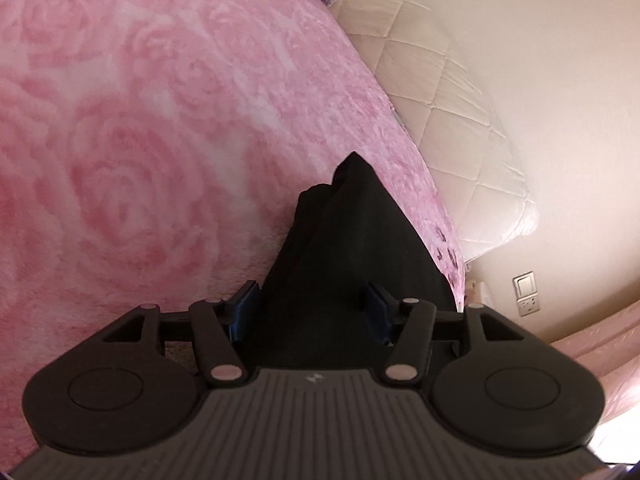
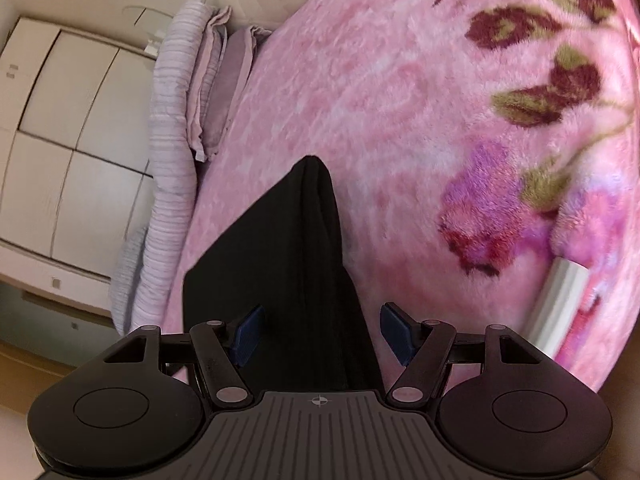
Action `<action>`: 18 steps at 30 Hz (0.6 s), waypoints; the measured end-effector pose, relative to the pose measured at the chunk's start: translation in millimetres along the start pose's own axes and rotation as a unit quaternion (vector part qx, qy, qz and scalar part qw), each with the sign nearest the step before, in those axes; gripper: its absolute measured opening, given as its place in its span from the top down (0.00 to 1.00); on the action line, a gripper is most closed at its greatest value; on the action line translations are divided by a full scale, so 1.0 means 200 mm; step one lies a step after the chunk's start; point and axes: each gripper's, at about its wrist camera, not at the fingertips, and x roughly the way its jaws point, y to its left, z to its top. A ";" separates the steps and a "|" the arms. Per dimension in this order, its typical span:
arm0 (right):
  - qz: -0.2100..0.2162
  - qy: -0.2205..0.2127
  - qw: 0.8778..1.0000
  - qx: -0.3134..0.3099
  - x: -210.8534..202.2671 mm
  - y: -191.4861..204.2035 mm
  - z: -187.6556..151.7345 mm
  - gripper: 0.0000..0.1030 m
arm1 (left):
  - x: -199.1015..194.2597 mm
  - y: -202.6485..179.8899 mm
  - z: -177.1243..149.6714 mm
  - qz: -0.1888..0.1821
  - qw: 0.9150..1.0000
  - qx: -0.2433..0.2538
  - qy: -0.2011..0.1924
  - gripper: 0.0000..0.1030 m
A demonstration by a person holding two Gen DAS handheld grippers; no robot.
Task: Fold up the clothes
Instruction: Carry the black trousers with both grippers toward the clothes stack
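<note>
My left gripper and right gripper both have jaws spread, pinching nothing. The black garment lies on the bed's pink blanket, running straight out between each pair of jaws and narrowing away. Folded lilac bedding sits far left, well clear.
</note>
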 end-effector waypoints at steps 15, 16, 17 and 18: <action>0.026 0.042 0.998 -0.038 0.20 0.03 0.01 0.67 | 0.11 -0.01 -0.03 -0.020 1.000 -0.009 0.006 0.65; 0.032 0.045 0.998 -0.027 0.20 0.02 0.01 0.70 | 0.12 -0.02 -0.03 -0.021 1.000 -0.007 0.006 0.69; 0.038 0.048 0.998 -0.015 0.20 0.01 0.02 0.76 | 0.11 -0.04 -0.04 -0.019 1.000 -0.003 0.005 0.70; 0.045 0.048 0.998 0.000 0.19 -0.01 0.01 0.78 | 0.11 -0.05 -0.04 -0.019 1.000 0.001 0.003 0.74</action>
